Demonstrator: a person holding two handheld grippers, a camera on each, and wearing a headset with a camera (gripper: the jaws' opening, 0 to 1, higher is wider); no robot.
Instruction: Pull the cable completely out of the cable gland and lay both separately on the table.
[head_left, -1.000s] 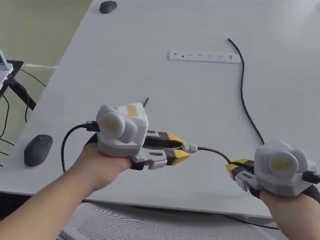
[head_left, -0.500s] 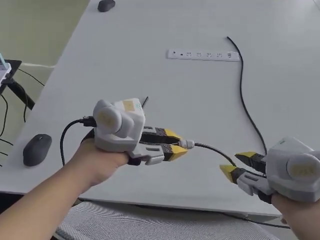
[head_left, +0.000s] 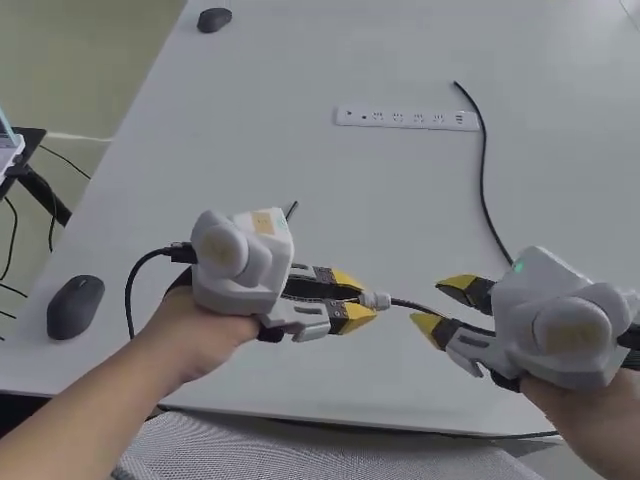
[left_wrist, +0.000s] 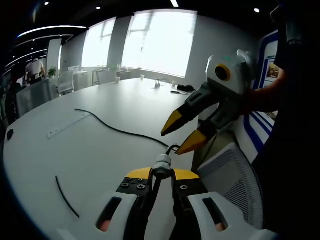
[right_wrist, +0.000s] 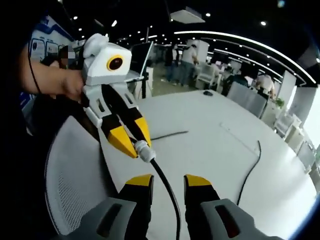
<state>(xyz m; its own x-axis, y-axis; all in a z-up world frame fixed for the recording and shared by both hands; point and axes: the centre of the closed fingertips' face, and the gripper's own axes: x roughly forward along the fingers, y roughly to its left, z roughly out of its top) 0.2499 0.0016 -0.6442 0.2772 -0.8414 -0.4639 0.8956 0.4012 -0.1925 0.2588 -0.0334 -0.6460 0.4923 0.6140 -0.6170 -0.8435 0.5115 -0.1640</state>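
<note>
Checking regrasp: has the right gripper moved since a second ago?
Yes. Against the power strip, the right gripper slid left toward the cable gland, jaws now open.

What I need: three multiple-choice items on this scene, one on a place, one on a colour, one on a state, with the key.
1. Where does the power strip lie?
A. on the floor
B. on the table, far side
C. on a chair
2. What colour is the cable?
A. red
B. white
C. black
3. How is the right gripper?
A. open, the cable between its jaws
B. shut on the cable
C. shut on a mouse
Key: 1 B, it lies flat on the far tabletop; 2 C, it runs black from the gland in the left gripper; 3 A, its yellow tips stand apart.
</note>
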